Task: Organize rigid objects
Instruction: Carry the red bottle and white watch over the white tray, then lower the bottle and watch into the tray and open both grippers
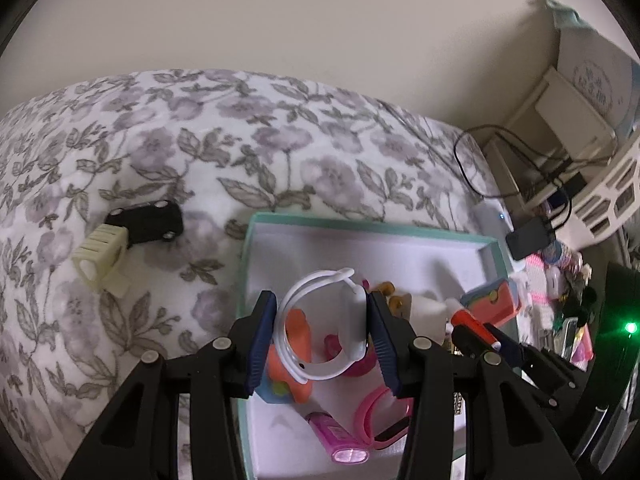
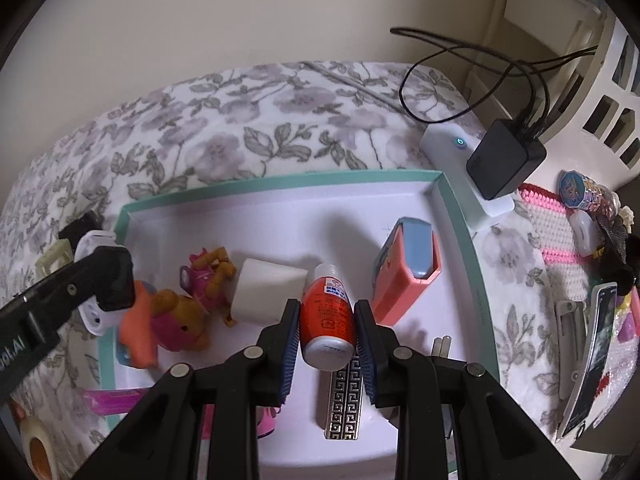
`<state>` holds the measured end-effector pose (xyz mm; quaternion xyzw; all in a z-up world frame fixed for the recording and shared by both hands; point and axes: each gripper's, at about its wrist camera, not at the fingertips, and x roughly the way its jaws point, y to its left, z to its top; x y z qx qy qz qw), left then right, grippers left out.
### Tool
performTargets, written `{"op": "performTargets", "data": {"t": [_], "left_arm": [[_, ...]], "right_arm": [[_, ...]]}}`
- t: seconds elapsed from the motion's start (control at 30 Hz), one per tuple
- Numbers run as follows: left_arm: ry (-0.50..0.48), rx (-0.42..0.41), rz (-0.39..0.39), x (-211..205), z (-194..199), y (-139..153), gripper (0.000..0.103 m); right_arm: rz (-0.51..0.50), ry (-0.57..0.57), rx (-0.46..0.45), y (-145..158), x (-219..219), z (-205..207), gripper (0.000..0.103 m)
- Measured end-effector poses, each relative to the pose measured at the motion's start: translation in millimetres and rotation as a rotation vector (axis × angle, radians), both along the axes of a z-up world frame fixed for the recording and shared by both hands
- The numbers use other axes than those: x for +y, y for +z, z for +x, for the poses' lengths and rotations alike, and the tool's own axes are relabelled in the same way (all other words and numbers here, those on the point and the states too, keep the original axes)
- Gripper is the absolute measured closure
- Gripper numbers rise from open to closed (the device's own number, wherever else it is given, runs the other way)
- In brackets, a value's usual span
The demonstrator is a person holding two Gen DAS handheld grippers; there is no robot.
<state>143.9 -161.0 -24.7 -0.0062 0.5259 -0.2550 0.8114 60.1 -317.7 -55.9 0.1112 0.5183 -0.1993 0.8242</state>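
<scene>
My left gripper is shut on a white smartwatch and holds it over the left part of the teal-rimmed box. My right gripper is shut on an orange glue bottle above the box's floor. In the box lie a toy bear, a white block, a pink-and-blue case, a pink flashlight, a pink watch and a patterned metal strip. A black toy car and a cream hair clip lie on the floral blanket left of the box.
A white power strip with a black charger and cables lies past the box's right corner. Small clutter on a pink crochet mat is to the right. A white basket and shelves stand at the far right.
</scene>
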Motion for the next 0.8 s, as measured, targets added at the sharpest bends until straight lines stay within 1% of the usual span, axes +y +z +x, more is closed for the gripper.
{"op": "performTargets", "data": {"t": [0.13,0.2,0.43,0.5,0.57,0.63,0.8], "left_arm": [[-0.026,0.012,0.015,-6.8,-3.7,-6.0,0.055],[-0.034,0.003,0.031,-8.7,-5.2,-6.5,0.055],[-0.031,0.014,0.040,-6.3,-5.0,-9.0,0.054],[-0.026,0.024,0.042,-5.6,-4.2,-10.8,0.053],[-0.019,0.045,0.034,-4.1,-3.1,-13.0,0.048],[-0.008,0.061,0.025,-2.1,-2.1,-14.3,0.045],[-0.006,0.067,0.006,-1.0,-2.5,-10.3,0.044]], "right_arm": [[0.003,-0.004,0.008,-3.6,-1.3,-0.7,0.074],[0.010,-0.009,0.010,-4.6,-2.6,-1.3,0.074],[0.023,-0.016,0.026,-7.4,-3.6,-1.6,0.074],[0.022,-0.018,0.027,-7.0,-3.2,-1.6,0.074],[0.029,-0.018,0.029,-6.7,-3.3,-1.3,0.074],[0.024,-0.016,0.034,-5.5,-2.3,-1.0,0.073],[0.009,-0.003,0.021,3.4,1.8,-0.3,0.071]]}}
